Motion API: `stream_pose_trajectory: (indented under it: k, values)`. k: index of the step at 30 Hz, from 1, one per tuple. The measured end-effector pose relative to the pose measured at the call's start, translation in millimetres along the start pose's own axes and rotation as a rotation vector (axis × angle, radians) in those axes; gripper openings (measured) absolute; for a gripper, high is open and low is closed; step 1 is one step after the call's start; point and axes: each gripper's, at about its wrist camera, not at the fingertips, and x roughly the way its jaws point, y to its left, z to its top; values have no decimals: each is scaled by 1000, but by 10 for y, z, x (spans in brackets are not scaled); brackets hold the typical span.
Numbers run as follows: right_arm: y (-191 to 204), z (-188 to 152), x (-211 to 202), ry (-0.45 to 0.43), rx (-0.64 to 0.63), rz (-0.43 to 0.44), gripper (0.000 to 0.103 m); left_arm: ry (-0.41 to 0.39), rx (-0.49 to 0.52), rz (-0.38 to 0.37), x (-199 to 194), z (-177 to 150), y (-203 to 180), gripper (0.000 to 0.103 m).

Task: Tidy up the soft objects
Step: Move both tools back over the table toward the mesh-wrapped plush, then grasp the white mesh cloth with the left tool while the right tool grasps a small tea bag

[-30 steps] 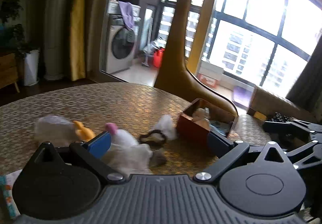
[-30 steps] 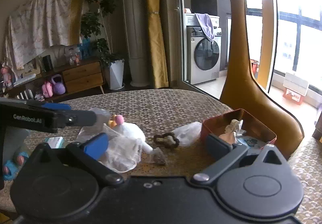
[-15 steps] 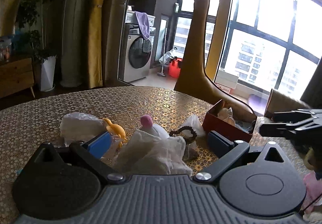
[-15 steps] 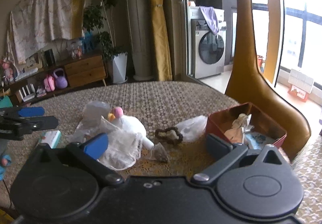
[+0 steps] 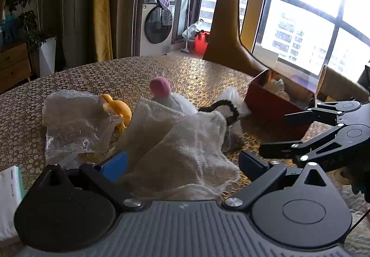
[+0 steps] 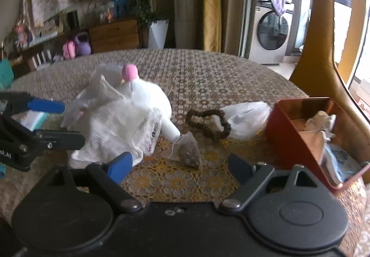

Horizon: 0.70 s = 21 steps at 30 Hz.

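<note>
Two grippers hang low over the table; the left gripper stands wide with the white cloth lying between its fingers, no pad pressing it; the right gripper is wide but closing, only bare table between its jaws, a tea bag just ahead. Toward the table's right edge sits the red box; a brown hair tie lies beside it

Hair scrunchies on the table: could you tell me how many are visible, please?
1. The brown scrunchie lies between the white plush toy and the red box, partly on a white bag; others may be hidden.
</note>
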Motion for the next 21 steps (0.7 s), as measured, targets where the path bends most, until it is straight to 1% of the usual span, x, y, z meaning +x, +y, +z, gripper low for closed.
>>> stream_pose_trajectory:
  k: [5, 7, 8, 9, 12, 13, 14, 15, 17, 18, 20, 21]
  values:
    - [-58, 4, 308, 43, -1, 21, 78, 39, 4, 22, 273, -51, 26, 102]
    - [-87, 7, 410, 55, 14, 25, 76, 53, -6, 21, 361, -59, 42, 100]
    - [-96, 10, 451, 60, 23, 30, 73, 58, -7, 25, 391, -68, 42, 95]
    - [-101, 19, 482, 62, 29, 30, 70, 61, -5, 30, 420, -76, 41, 93]
    - [-94, 39, 571, 64, 29, 31, 67, 72, -1, 38, 489, -75, 37, 80]
    - [-83, 44, 593, 66, 24, 29, 66, 77, -2, 44, 514, -72, 37, 72]
    - [-69, 47, 611, 67, 18, 25, 61, 79, -5, 50, 532, -73, 43, 64]
    - [-58, 53, 627, 68, 12, 20, 55, 83, -9, 55, 552, -70, 52, 62]
    - [-52, 61, 646, 67, 12, 21, 51, 88, -28, 61, 577, -55, 84, 54]
    - [-52, 64, 643, 64, 16, 23, 47, 85, -41, 61, 574, -41, 106, 51]
    - [-49, 66, 646, 59, 19, 20, 44, 76, -70, 54, 547, -18, 149, 38]
    - [-44, 68, 643, 58, 19, 17, 40, 74, -79, 52, 535, -10, 160, 35]
